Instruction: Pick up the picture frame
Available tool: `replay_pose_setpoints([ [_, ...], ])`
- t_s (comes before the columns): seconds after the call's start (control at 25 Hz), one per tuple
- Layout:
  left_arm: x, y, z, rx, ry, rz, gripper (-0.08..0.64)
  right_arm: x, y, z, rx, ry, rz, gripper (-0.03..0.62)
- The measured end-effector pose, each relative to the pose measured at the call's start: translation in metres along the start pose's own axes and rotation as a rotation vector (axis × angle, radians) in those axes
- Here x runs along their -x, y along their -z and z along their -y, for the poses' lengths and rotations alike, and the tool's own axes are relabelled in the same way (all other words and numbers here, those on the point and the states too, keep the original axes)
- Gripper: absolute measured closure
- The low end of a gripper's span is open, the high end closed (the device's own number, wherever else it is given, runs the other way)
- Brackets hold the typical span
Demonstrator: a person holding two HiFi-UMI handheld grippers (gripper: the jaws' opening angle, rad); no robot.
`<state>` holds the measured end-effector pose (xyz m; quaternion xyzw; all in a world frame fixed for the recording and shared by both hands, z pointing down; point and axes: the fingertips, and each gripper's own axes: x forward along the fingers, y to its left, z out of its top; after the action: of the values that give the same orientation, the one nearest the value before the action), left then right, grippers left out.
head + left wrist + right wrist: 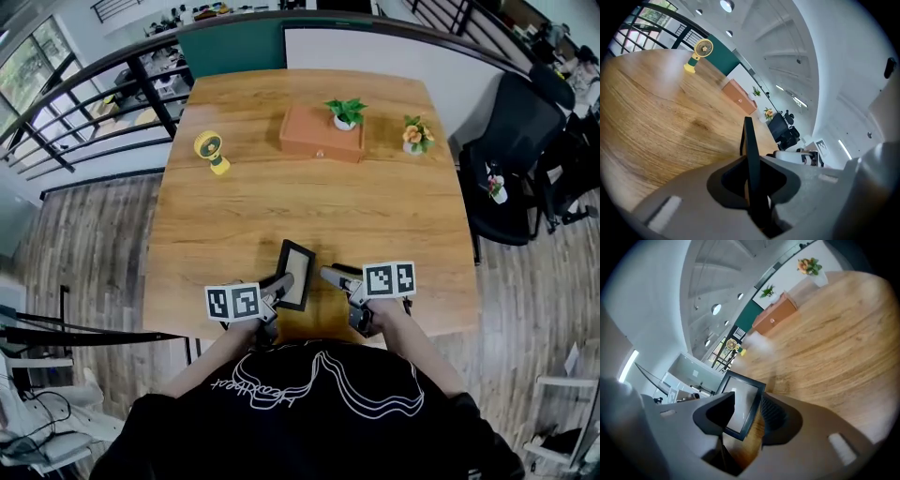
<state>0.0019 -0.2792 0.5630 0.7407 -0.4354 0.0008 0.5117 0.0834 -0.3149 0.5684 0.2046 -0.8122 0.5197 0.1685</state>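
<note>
Task object: black rectangular picture frame (296, 275) with pale glazed centre, at near edge of light-brown wooden counter (281, 202). Tilted, between the two tools. Bottom edge on the wood or clear of it: cannot tell.

State, left hand-held gripper (278, 287): jaws together on the frame's lower left part. In left gripper view, frame seen edge-on as a thin black blade, pinched in the notch between both grey jaws, upper end sticking out over the wood.

State, right hand-held gripper (328, 275): jaws apart. In right gripper view, frame's front face and right border standing in the gap, close to the ribbed pad of one jaw, not squeezed. In head view, tip just beside the frame's right edge.

On top of each tool, a white cube with black square coded patterns: left marker cube (233, 302), right marker cube (390, 278).

Farther back on counter, well apart from the frame:
- small yellow desk fan (212, 150) on a short stand, at left;
- orange-brown wooden drawer box (314, 141) with one small round knob, near centre;
- green leafy plant in white pot (346, 112), on top of that box;
- orange-and-yellow flowers in white pot (416, 134), just right of the box.

Beyond counter's right edge: black office chair (516, 150).

Writing: white looping script (272, 386) across the person's black shirt, bottom of head view, upside down and warped, not readable.
</note>
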Motion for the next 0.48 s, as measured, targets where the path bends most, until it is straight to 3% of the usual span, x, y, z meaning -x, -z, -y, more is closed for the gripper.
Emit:
replay_pose_setpoints([
  [0.16,0.009,-0.012,0.024,-0.020,0.033,0.051,0.503,0.035,-0.019,-0.025,0.174,-0.014,0.073,0.427],
  [0.32,0.017,-0.023,0.056,-0.080,0.067,0.095,0.504,0.070,-0.032,-0.054,0.365,-0.042,0.164,0.531],
  [0.48,0.031,-0.038,0.091,-0.163,0.098,0.155,0.505,0.100,-0.041,-0.079,0.448,-0.078,0.252,0.568],
])
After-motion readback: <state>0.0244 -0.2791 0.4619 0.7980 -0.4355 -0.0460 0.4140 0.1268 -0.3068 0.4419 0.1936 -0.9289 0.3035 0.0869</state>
